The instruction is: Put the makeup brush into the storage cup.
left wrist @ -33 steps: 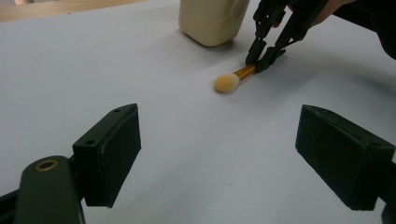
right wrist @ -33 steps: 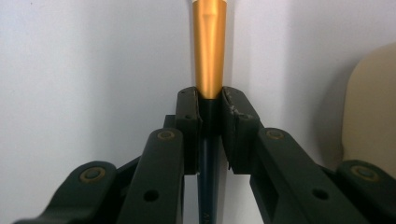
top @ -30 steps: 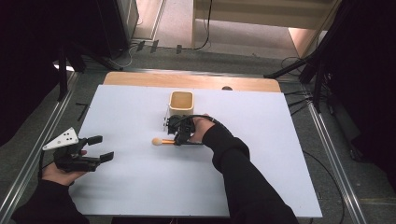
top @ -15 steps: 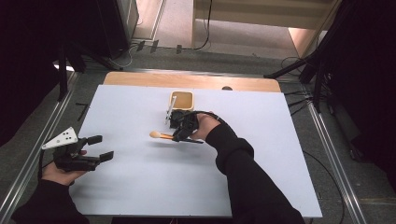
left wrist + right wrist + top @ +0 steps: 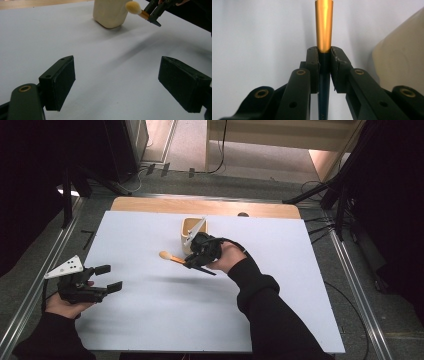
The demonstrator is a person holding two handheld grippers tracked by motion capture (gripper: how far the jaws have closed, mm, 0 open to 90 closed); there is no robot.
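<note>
A brush with a cream tuft [image 5: 165, 255], gold ferrule [image 5: 324, 25] and dark handle hangs just above the white sheet. My right gripper [image 5: 192, 262] is shut on it where ferrule meets handle, as the right gripper view [image 5: 325, 53] shows close up. The tuft points left, beside a cream cup [image 5: 192, 229] that stands upright at the table's far middle. In the left gripper view the brush [image 5: 133, 7] is level with the cup [image 5: 110, 12]. My left gripper [image 5: 110, 278] rests low at the near left, open with nothing between its pads [image 5: 60, 82].
A white sheet [image 5: 150, 320] covers most of the table, with a strip of bare wood [image 5: 200, 206] along the far edge. Metal rails [image 5: 350, 270] run down both sides. Dark stands and cables crowd the floor beyond.
My right gripper has lifted the brush off the sheet and carried it slightly toward the cup. The left gripper has stayed where it was.
</note>
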